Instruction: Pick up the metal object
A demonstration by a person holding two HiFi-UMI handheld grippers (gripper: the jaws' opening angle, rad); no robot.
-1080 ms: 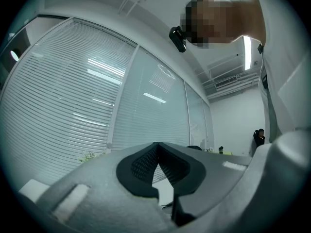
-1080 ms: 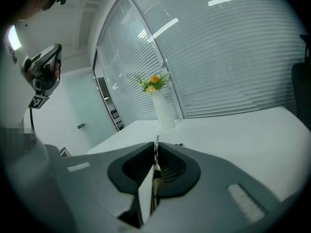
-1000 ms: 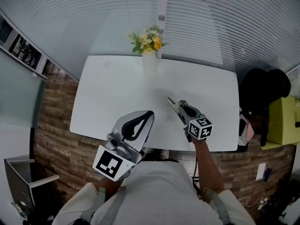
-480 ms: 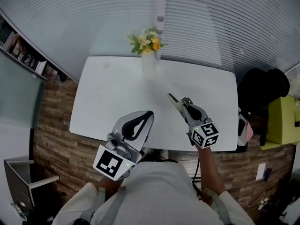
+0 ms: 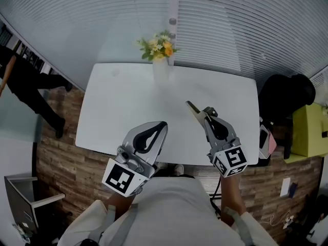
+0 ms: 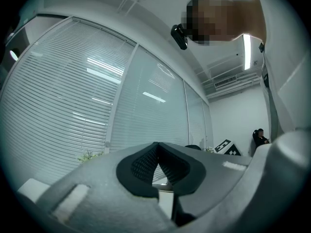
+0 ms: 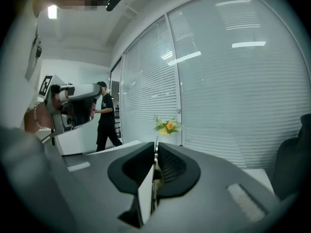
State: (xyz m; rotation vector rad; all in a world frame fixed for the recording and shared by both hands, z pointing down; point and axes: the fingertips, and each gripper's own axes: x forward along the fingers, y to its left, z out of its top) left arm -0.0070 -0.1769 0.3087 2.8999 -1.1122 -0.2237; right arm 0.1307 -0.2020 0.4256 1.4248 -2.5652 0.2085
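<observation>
The metal object (image 5: pixel 193 108) is a thin flat strip that sticks out ahead of my right gripper (image 5: pixel 204 115), which is shut on it above the right half of the white table (image 5: pixel 118 101). In the right gripper view the metal strip (image 7: pixel 146 195) stands on edge, clamped between the two dark pads. My left gripper (image 5: pixel 162 125) hovers over the table's near edge, left of centre, pointing up and away. Its fingertips (image 6: pixel 156 146) meet with nothing between them, and the right gripper's marker cube (image 6: pixel 228 147) shows beyond it.
A vase of yellow and white flowers (image 5: pixel 160 53) stands at the table's far edge, before slatted window blinds (image 5: pixel 246 24). A black chair (image 5: pixel 284 99) and a yellow-green thing (image 5: pixel 310 129) are on the right. A person in black (image 5: pixel 25 86) walks past on the left.
My right gripper has drawn back toward me and to the right with the metal strip in it. A person in black has come into view at left. The left gripper has stayed put.
</observation>
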